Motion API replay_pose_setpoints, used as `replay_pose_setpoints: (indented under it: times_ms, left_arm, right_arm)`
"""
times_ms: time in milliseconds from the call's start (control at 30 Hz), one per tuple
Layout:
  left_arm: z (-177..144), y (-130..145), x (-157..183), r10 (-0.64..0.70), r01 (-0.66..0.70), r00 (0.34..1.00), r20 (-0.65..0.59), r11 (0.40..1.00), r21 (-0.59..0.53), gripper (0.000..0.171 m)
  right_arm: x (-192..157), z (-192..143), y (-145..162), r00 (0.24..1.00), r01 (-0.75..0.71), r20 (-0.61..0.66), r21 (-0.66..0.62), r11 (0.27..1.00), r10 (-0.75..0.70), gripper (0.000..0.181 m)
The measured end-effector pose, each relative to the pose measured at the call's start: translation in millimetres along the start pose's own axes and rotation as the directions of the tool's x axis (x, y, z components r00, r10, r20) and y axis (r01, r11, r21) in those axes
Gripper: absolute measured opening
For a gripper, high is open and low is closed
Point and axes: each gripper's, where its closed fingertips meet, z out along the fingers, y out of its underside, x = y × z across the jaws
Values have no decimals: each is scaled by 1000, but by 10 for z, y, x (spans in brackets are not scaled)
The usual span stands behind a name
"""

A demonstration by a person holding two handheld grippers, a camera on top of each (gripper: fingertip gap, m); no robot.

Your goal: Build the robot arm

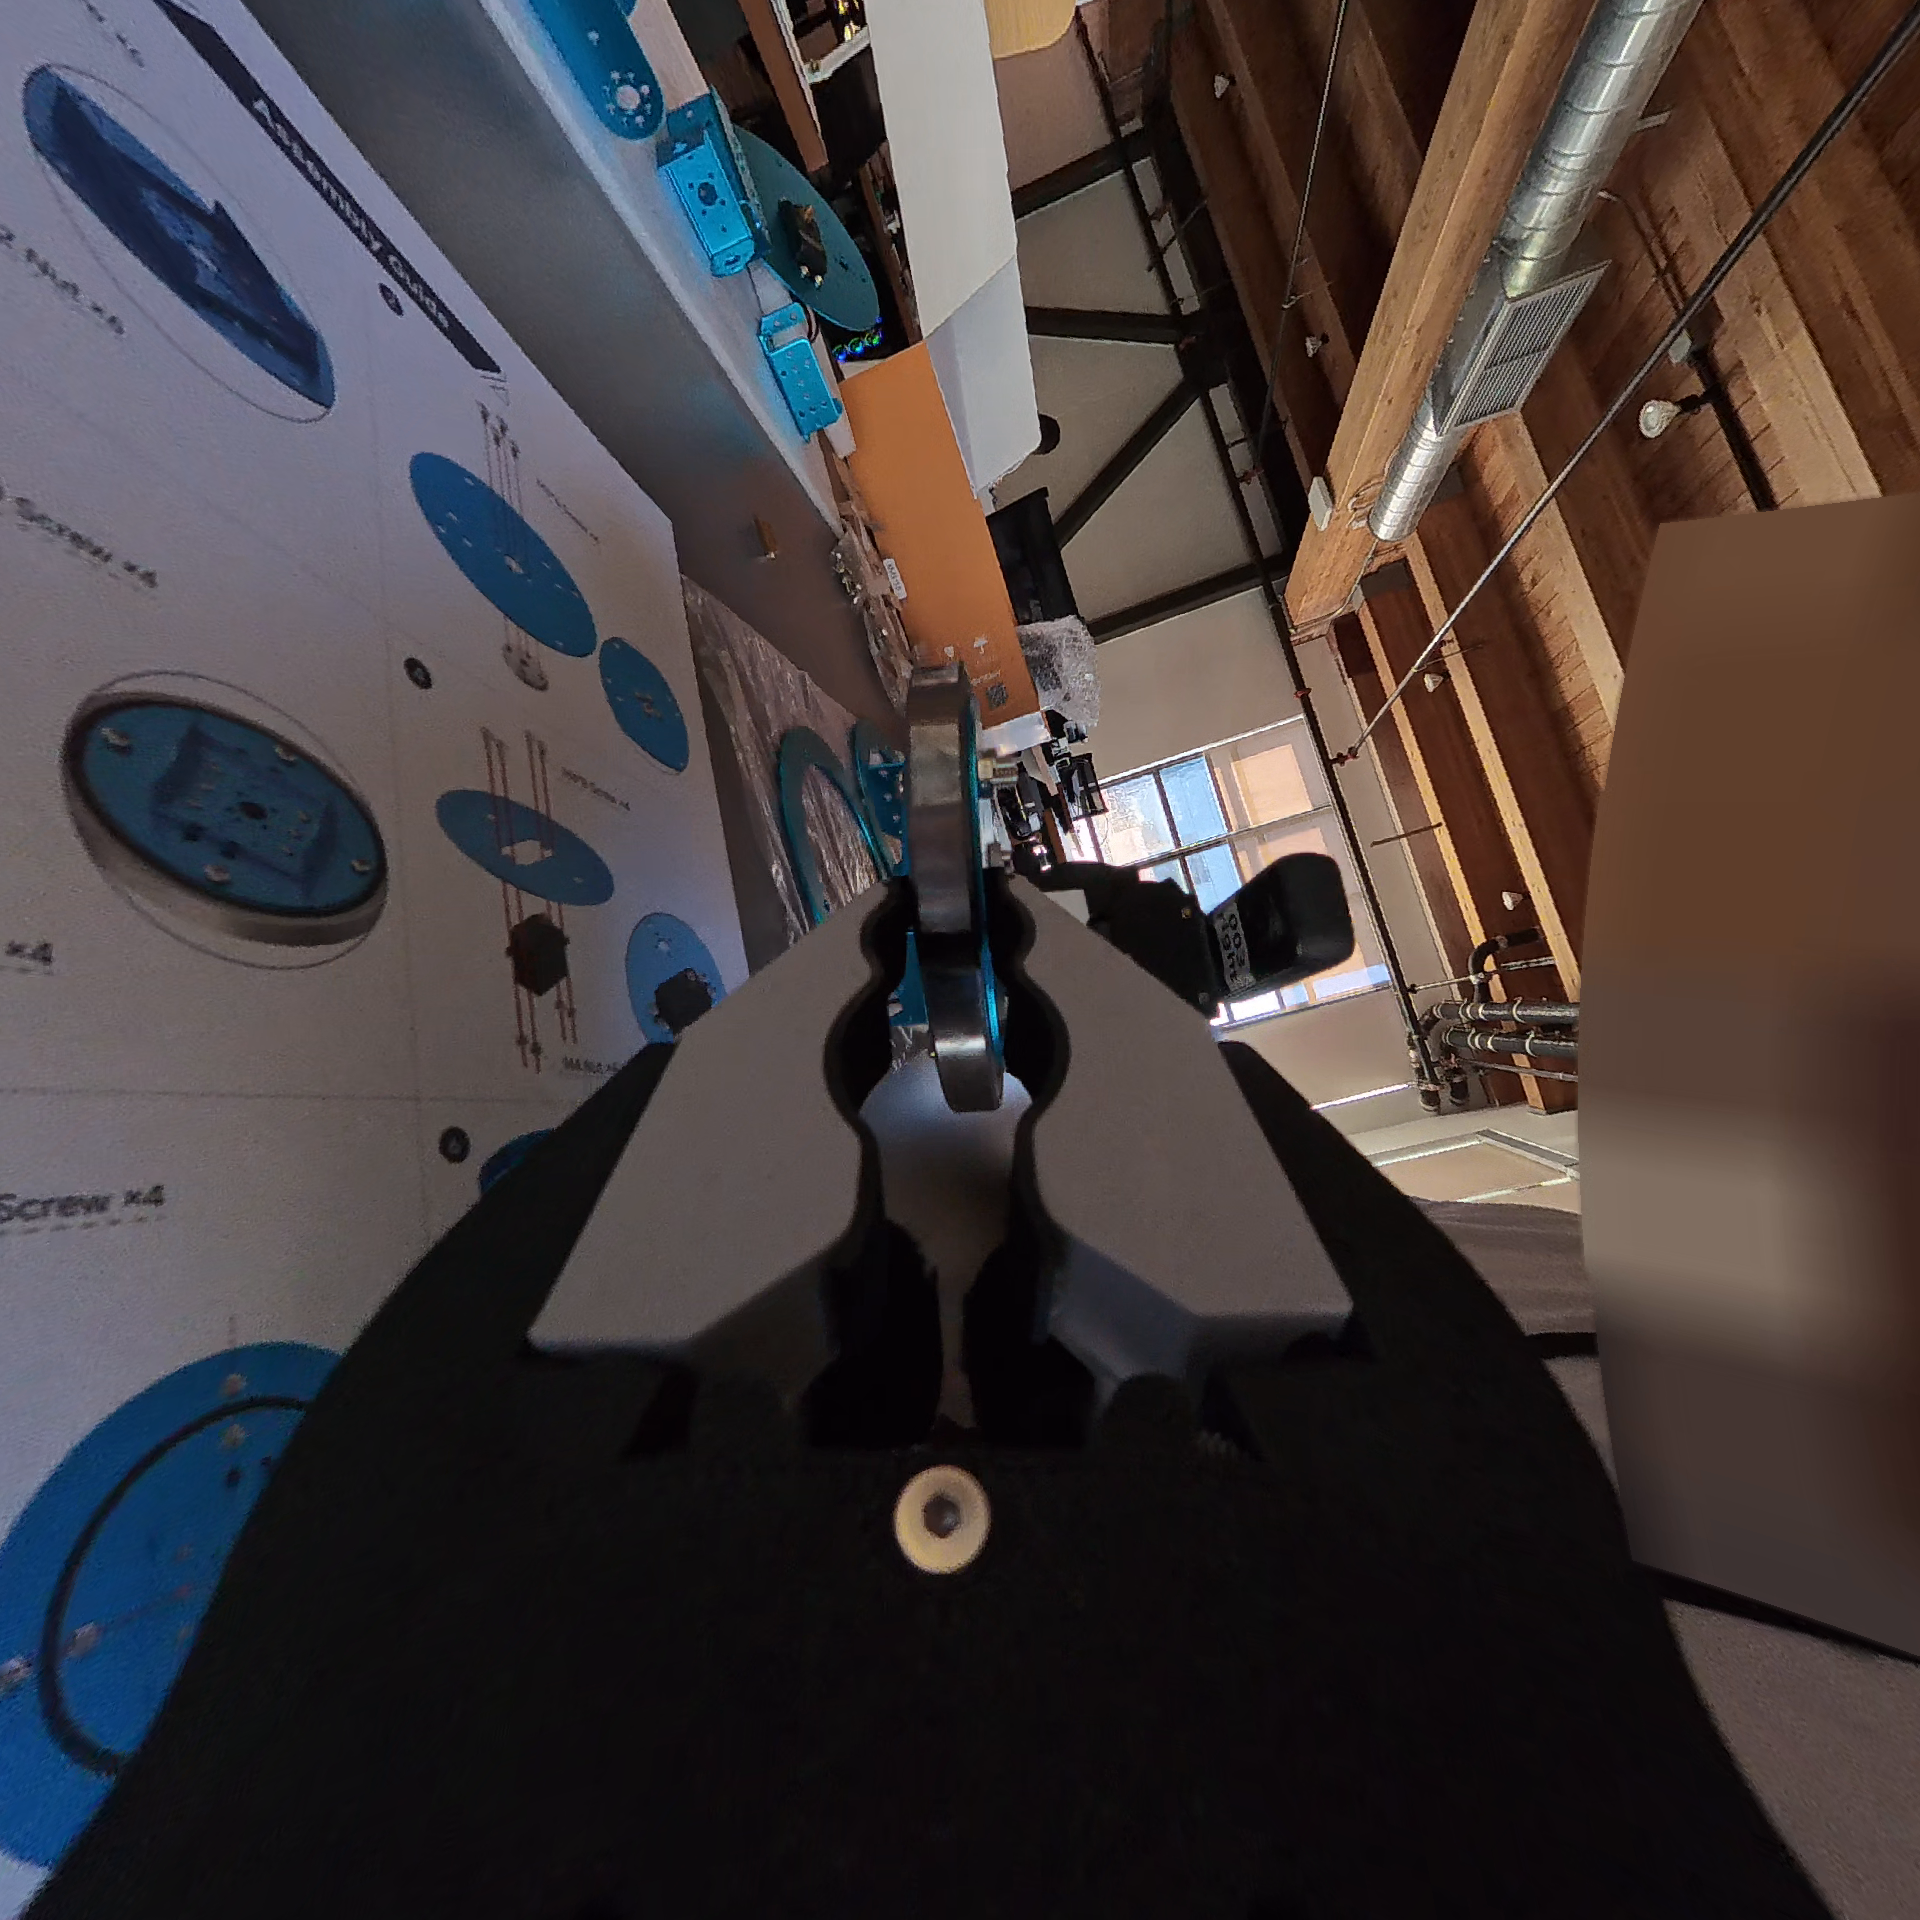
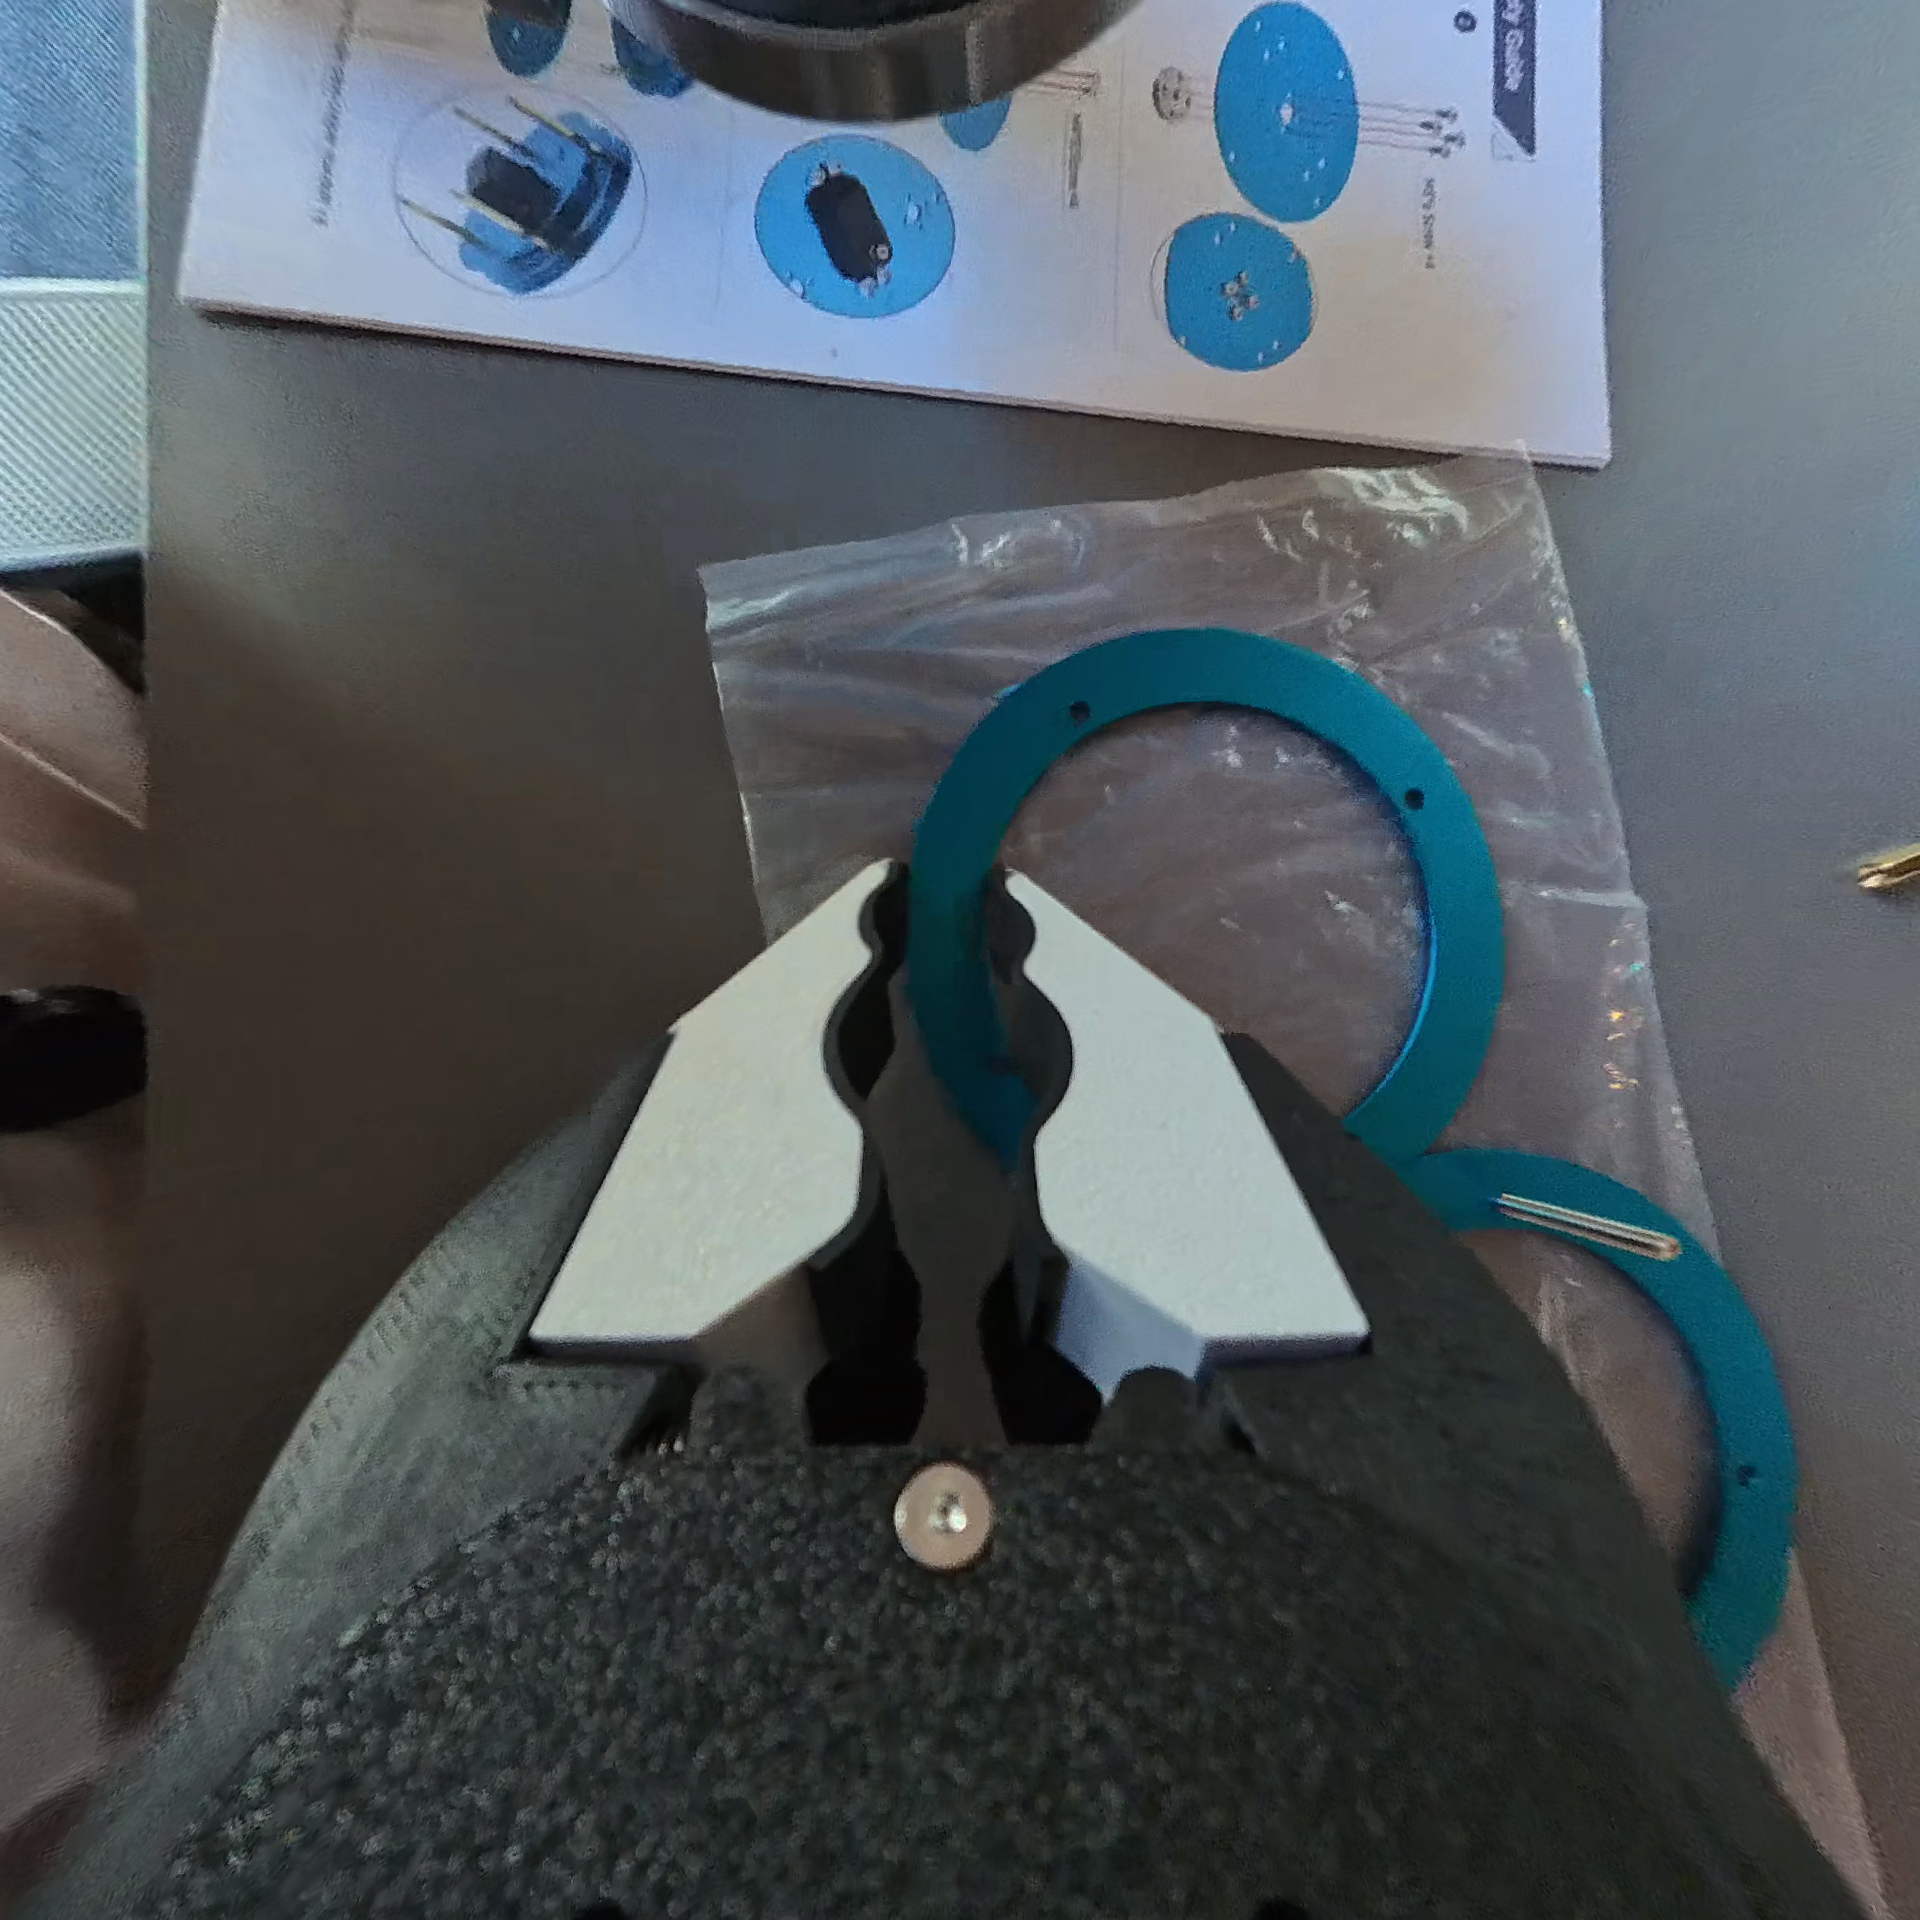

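My left gripper (image 1: 948,894) is shut on a round grey-rimmed disc assembly with a blue face (image 1: 943,883), held on edge above the grey table (image 1: 582,281). The same disc's grey rim shows at the top of the right wrist view (image 2: 883,62). My right gripper (image 2: 948,883) is shut on the rim of a flat blue metal ring (image 2: 1455,883) that lies over a clear plastic bag (image 2: 1143,592). A second blue ring (image 2: 1725,1382) lies partly under it at the right, with a thin metal pin (image 2: 1590,1221) on it. The right gripper's black body shows in the left wrist view (image 1: 1247,925).
A white printed assembly sheet (image 1: 260,831) with blue part pictures lies on the table, also in the right wrist view (image 2: 1455,343). Blue brackets and a disc (image 1: 769,218) sit farther along the table. A small brass part (image 2: 1886,868) lies at the right edge. An orange panel (image 1: 925,520) stands beyond. One gripper's finger ends stand about 15 cm off the other's.
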Motion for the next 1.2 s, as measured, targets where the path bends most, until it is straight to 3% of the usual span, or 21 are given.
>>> replay_pose_setpoints:
  times_ms: [133, 167, 233, 400, 500, 533, 600, 667, 800, 933, 1033, 1200]
  left_arm:
    - [2, 34, -37, 23, -22, 999, 29, 1000, -17, 14]
    - [2, 37, -49, 28, -27, 999, 38, 999, -22, 14]
    - [4, 40, -80, 31, -29, 998, 57, 999, -31, 14]
    - [41, 56, -99, 35, -31, 997, 70, 998, -54, 14]
    - [62, 63, -51, 38, -35, 998, 49, 998, -57, 14]
    - [65, 62, -47, 39, -37, 998, 48, 998, -54, 14]
    - [60, 59, -66, 45, -42, 997, 57, 998, -49, 14]
    - [43, 59, -102, 43, -40, 996, 72, 998, -42, 14]
    - [3, 89, -96, 2, 0, 999, 52, 999, -36, 14]
    - [-2, 144, -48, 12, -9, 999, 45, 999, -48, 14]
    - [1, 169, -8, 15, -14, 999, 34, 999, -51, 14]
    - [-24, 177, -18, 21, -19, 999, 47, 999, -39, 14]
  right_arm:
    - [10, -12, -22, 991, 91, -99, -35, 995, -95, 13]
    - [-2, -37, -59, 989, 103, -108, -13, 995, -104, 0]
    - [-1, -126, -190, 988, 97, -129, 60, 993, -88, 0]
    - [7, -299, -379, 998, -18, -61, 184, 983, 30, 0]
    - [178, -202, -212, 991, -116, -55, 101, 988, 122, 4]
    - [193, -139, -173, 986, -163, -15, 73, 984, 165, 23]
    - [97, -54, -188, 964, -246, 120, 55, 968, 238, 28]
    - [61, 22, -193, 958, -254, 149, 46, 966, 245, 28]
    - [184, 134, -130, 991, -126, -46, 5, 992, 126, 31]
    - [334, 123, -167, 968, -21, -250, -33, 999, 12, 30]
    - [311, 160, -168, 950, 42, -306, -61, 997, -58, 7]
    - [284, 172, -181, 946, 37, -321, -49, 998, -51, 0]
